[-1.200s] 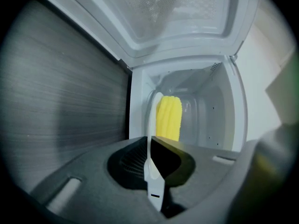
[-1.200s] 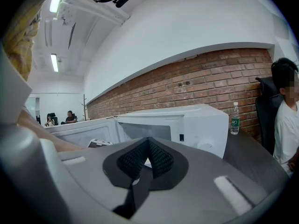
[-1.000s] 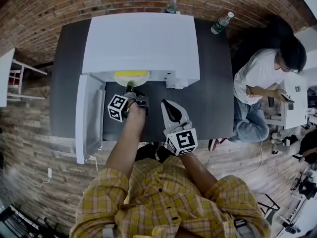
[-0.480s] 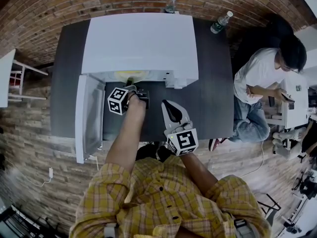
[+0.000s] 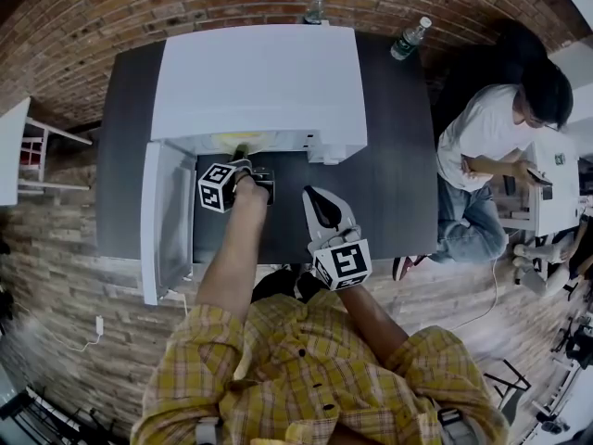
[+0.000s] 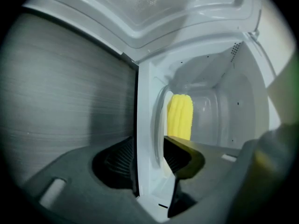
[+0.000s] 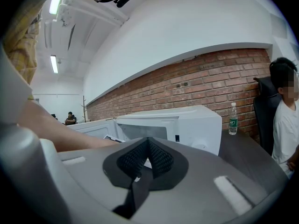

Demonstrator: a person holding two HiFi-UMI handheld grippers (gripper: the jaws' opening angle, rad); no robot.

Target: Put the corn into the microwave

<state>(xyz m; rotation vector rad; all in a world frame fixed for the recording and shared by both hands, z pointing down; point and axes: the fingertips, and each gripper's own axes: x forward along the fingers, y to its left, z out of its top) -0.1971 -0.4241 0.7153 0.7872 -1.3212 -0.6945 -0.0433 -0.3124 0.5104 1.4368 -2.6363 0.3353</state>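
Inside, the corn point(image 6: 180, 116) sits in the cavity of the white microwave point(image 5: 259, 77), just beyond the left tongs point(image 6: 150, 160). Their jaws are opening at the oven's mouth, and neither pad presses on the cob. The microwave door point(image 5: 167, 216) hangs wide open to the left. The right tongs point(image 5: 318, 202), jaws together and holding nothing, hover above the dark counter point(image 5: 398, 184) in front of the oven.
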